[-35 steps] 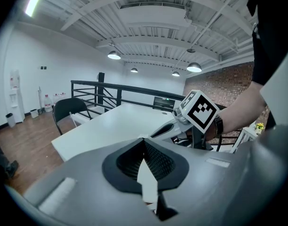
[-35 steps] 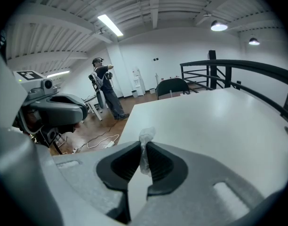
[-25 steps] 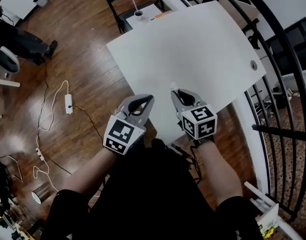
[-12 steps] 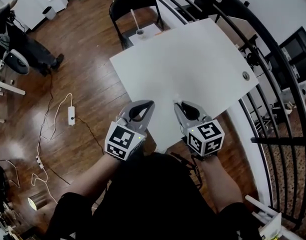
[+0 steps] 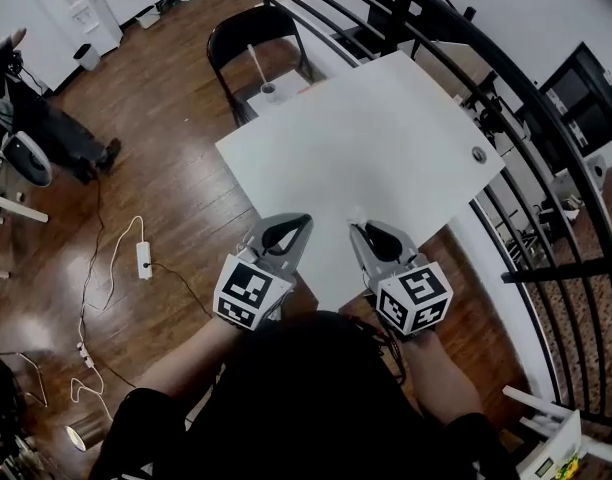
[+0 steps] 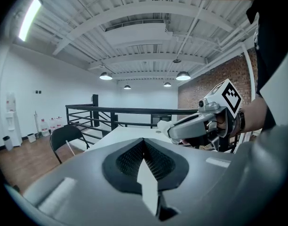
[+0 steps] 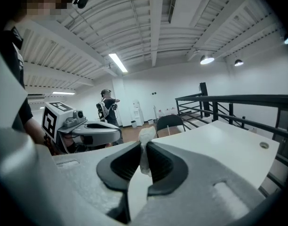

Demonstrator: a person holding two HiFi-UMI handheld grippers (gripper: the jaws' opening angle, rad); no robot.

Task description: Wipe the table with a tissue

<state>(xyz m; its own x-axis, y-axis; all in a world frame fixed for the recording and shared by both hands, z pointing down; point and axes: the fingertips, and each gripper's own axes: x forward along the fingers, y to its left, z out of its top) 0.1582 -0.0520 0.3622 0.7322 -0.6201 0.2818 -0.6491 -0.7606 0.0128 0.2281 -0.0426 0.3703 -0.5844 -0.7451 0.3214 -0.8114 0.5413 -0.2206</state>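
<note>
A white table (image 5: 386, 128) fills the middle of the head view, its near corner just ahead of both grippers. My right gripper (image 5: 358, 226) is shut on a small white tissue (image 7: 145, 147), whose tip (image 5: 354, 211) pokes out past the jaws over the table's near edge. In the left gripper view the same tissue (image 6: 164, 125) shows at the right gripper's tip. My left gripper (image 5: 304, 220) is shut with nothing in it, held level beside the right one, at the table's near corner. Both grippers hang in the air above the tabletop.
A black chair (image 5: 248, 30) stands at the table's far side, with a small cup (image 5: 269, 91) holding a stick on the table corner by it. A black railing (image 5: 506, 138) runs along the right. A power strip and cable (image 5: 143, 259) lie on the wood floor at left. A person (image 7: 106, 108) stands far off.
The head view has pulled back and tilted, so the table sits farther up the frame. Both grippers keep the same side-by-side pose and have drifted slightly lower in view.
</note>
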